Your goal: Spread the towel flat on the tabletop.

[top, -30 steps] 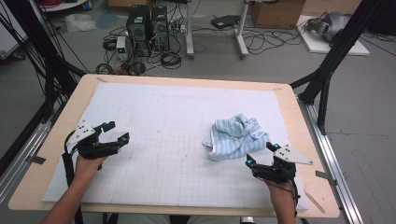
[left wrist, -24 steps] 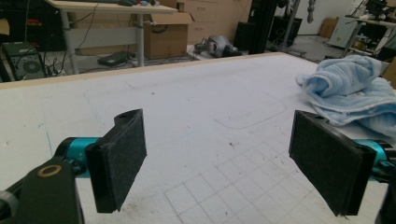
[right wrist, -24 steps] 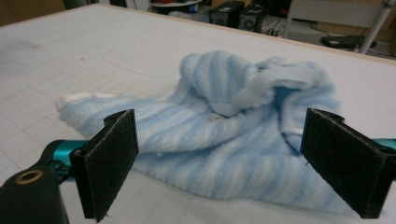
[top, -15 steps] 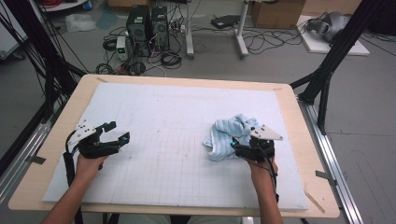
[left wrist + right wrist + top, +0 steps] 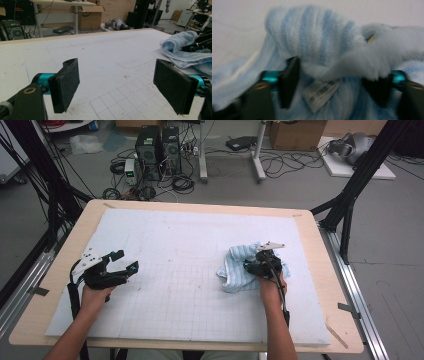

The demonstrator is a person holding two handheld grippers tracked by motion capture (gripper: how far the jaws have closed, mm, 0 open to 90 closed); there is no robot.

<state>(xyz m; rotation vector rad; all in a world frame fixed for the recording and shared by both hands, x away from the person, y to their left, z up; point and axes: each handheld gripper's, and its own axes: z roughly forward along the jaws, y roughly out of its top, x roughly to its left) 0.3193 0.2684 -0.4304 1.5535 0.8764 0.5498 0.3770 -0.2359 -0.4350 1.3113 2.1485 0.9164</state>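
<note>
1. We see a crumpled blue-and-white striped towel [image 5: 240,267] lying on the white gridded mat [image 5: 190,285], on the table's right half.
2. The right gripper [image 5: 256,266] sits on the towel; its jaws are spread, with towel folds bunched between them, not yet pinched. A barcode tag [image 5: 322,93] shows between the jaws.
3. The left gripper [image 5: 122,267] hangs over the mat's left side, well apart from the towel, jaws spread wide around nothing.
</note>
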